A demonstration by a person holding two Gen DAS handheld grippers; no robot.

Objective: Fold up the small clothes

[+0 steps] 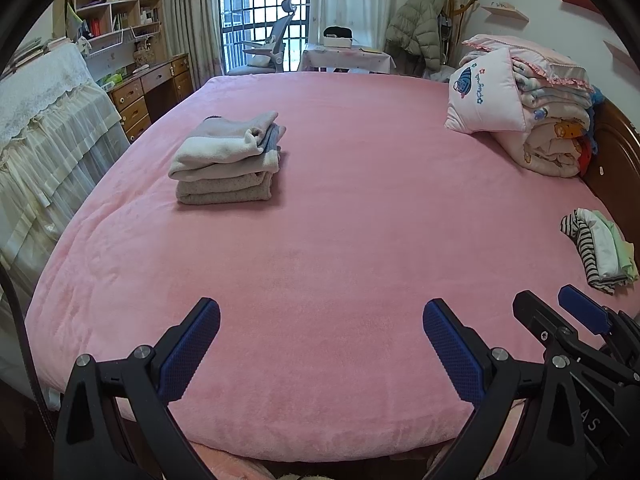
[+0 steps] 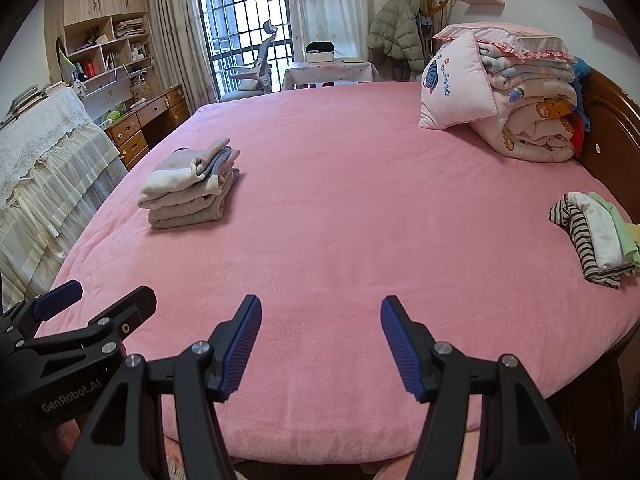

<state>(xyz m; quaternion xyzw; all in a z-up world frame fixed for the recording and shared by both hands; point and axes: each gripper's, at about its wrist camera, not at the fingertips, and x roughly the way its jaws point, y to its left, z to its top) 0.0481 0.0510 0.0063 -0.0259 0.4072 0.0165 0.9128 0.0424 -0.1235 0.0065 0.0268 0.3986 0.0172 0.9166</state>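
- While both tools hang over the near edge of the pink fleece bed cover [image 1: 320, 208], no garment is being worked: the step in hand looks like the pause between one piece and the next.
- Left gripper [image 1: 321, 336] has its blue-padded fingers [image 1: 192, 344] spread wide with only bare cover between them; it holds nothing.
- Right gripper [image 2: 321, 334] is likewise parted, a little less wide, with nothing between its fingers [image 2: 402, 350].
- On the left half of the bed sits a neat stack of folded beige and cream small clothes [image 1: 228, 160], squared up and well apart from both tools; I judge these finished.
- At the right edge, near the brown wooden headboard [image 1: 616, 160], lies a loose bunch of small garments, one black-and-white striped, one white, one pale green [image 2: 596, 236]. They look draped over each other, not squared, so these are probably what remains.
- Beyond them a pile of folded patterned quilts with a pink cushion [image 2: 516, 96] stands clear of the work.
- Next move, as I judge it: the right gripper, being nearer, reaches to the loose bunch, takes one piece by an edge without dragging its neighbours, and brings it to the open middle of the bed, where both tools can spread it flat.
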